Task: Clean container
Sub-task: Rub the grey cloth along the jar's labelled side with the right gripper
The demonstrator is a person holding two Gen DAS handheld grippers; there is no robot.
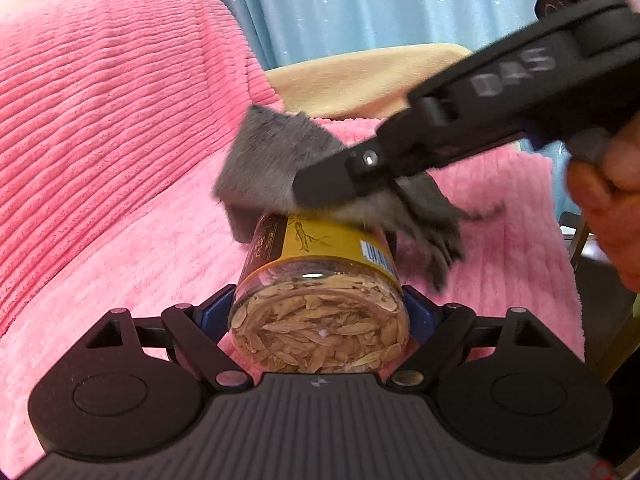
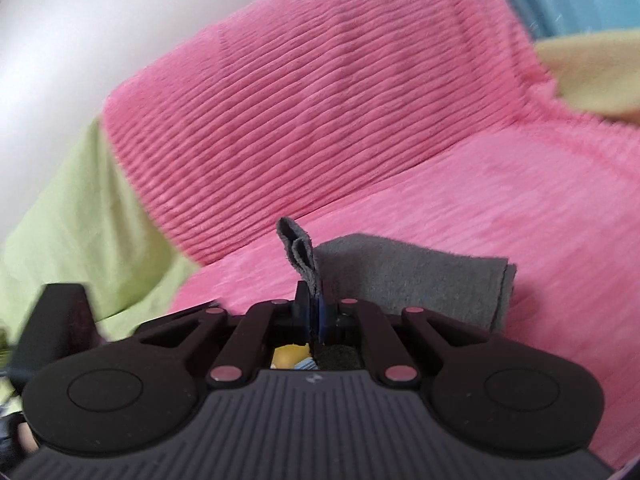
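Grey cloth (image 2: 404,276) is pinched between the closed fingers of the right gripper (image 2: 314,308), a folded corner standing up above the fingertips and the rest trailing off to the right. Through the gap under those fingers the right wrist view catches only a sliver of yellow label; the container itself is hidden there beneath the tool's body.

From the left wrist view the picture is fuller. The left gripper (image 1: 320,312) is clamped on a clear plastic jar (image 1: 320,300), its blue-padded fingers pressing either side of the jar's base, which faces the camera and shows pale dried slices packed inside. The jar lies horizontally, pointing away, with a yellow label (image 1: 320,240) and a barcode patch on its upper side. Its far end and any lid are covered by the cloth (image 1: 272,160), which is draped over the top of the jar and pressed there by the right gripper (image 1: 304,188) reaching in from the upper right. A hand (image 1: 604,200) on that tool is cut off at the right edge and motion-blurred.

Below and behind everything lies a pink ribbed blanket (image 1: 100,120); a pale yellow cushion (image 1: 368,76) and blue curtain (image 1: 360,4) sit beyond. Only the right wrist view shows a green fabric (image 2: 80,220) at the left edge.
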